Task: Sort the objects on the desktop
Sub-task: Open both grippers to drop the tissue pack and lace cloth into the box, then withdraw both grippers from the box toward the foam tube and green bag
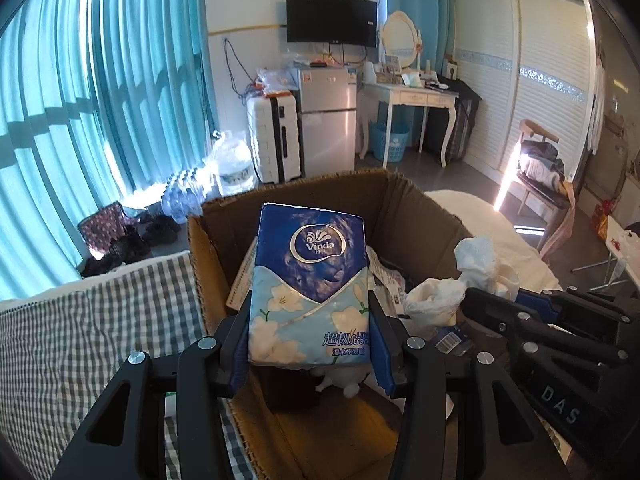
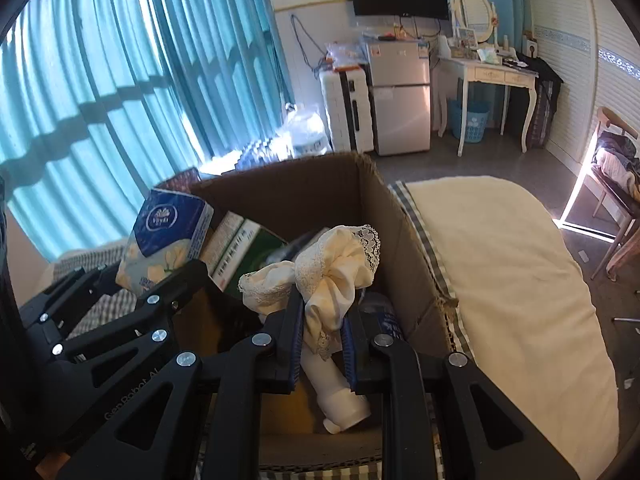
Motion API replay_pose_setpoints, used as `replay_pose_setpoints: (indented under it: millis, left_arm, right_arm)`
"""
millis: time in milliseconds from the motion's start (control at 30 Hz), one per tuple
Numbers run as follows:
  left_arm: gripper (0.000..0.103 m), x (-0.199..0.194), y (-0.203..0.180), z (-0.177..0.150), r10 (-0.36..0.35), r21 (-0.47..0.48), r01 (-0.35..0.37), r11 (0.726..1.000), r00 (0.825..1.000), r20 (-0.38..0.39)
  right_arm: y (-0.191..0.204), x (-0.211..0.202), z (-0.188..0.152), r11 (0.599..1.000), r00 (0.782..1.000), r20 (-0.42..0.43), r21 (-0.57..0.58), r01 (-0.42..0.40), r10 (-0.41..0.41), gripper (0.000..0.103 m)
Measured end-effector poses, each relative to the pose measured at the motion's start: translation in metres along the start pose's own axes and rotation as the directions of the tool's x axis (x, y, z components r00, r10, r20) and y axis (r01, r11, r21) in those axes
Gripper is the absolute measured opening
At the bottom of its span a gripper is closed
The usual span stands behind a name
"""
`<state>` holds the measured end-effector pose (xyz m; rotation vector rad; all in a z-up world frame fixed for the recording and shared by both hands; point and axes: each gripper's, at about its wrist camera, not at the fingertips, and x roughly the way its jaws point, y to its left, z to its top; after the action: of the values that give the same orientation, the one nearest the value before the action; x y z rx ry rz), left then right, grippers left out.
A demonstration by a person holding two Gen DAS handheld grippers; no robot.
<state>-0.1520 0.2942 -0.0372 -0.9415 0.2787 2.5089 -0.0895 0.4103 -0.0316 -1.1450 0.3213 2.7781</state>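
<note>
A blue pack of Vinda tissues (image 1: 310,284) with white flowers stands upright between the pads of my left gripper (image 1: 310,332), which is shut on it above an open cardboard box (image 1: 416,200). The same tissue pack (image 2: 168,244) shows at the left of the right wrist view, over the cardboard box (image 2: 404,240). My right gripper (image 2: 322,332) is shut on a bunched cream cloth with lace trim (image 2: 340,264), held over the box's inside. In the left wrist view the cream cloth (image 1: 472,276) and the right gripper (image 1: 468,300) sit at the right.
Inside the box lie a white bottle (image 2: 340,396), a green and white carton (image 2: 240,252) and a dark packet. The box rests on a bed with a checked sheet (image 1: 100,340) and a cream blanket (image 2: 512,280). Teal curtains, a fridge and a dressing table stand behind.
</note>
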Motion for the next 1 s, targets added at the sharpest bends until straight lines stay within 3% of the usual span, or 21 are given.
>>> replay_pose_setpoints:
  millis: [167, 233, 333, 500, 733, 867, 1000]
  left_arm:
    - [0.058, 0.016, -0.003, -0.002, -0.007, -0.009, 0.006, 1.000, 0.999, -0.054]
    - [0.063, 0.014, -0.001, -0.001, 0.009, -0.014, -0.010, 1.000, 0.998, -0.057]
    - [0.077, 0.010, 0.004, 0.003, -0.001, -0.028, -0.001, 1.000, 0.999, -0.048]
    - [0.081, -0.006, 0.012, 0.004, 0.015, -0.036, -0.016, 0.999, 1.000, -0.017]
    - [0.092, -0.041, 0.037, 0.012, 0.042, -0.086, -0.037, 0.996, 0.998, 0.048]
    - [0.103, -0.063, 0.054, 0.016, 0.070, -0.112, -0.059, 0.992, 0.994, 0.089]
    - [0.103, -0.083, 0.073, 0.017, 0.098, -0.128, -0.083, 0.988, 0.989, 0.114]
  right_arm:
    - [-0.001, 0.016, -0.009, 1.000, 0.998, -0.062, -0.013, 0.024, -0.025, 0.019]
    - [-0.001, 0.020, -0.010, 0.999, 0.996, -0.078, -0.011, 0.033, -0.034, 0.034]
    - [-0.004, 0.018, -0.008, 0.998, 0.995, -0.092, 0.035, 0.050, -0.047, 0.041]
    - [-0.009, 0.000, -0.003, 0.996, 0.999, -0.021, 0.088, 0.035, -0.033, 0.053]
    - [0.005, -0.018, 0.007, 0.998, 0.998, 0.051, 0.065, 0.025, -0.029, 0.058]
    - [0.006, -0.034, 0.011, 0.996, 0.994, 0.108, 0.091, 0.023, -0.033, 0.064]
    - [0.005, -0.054, 0.015, 0.988, 0.982, 0.189, 0.151, -0.035, 0.006, 0.072]
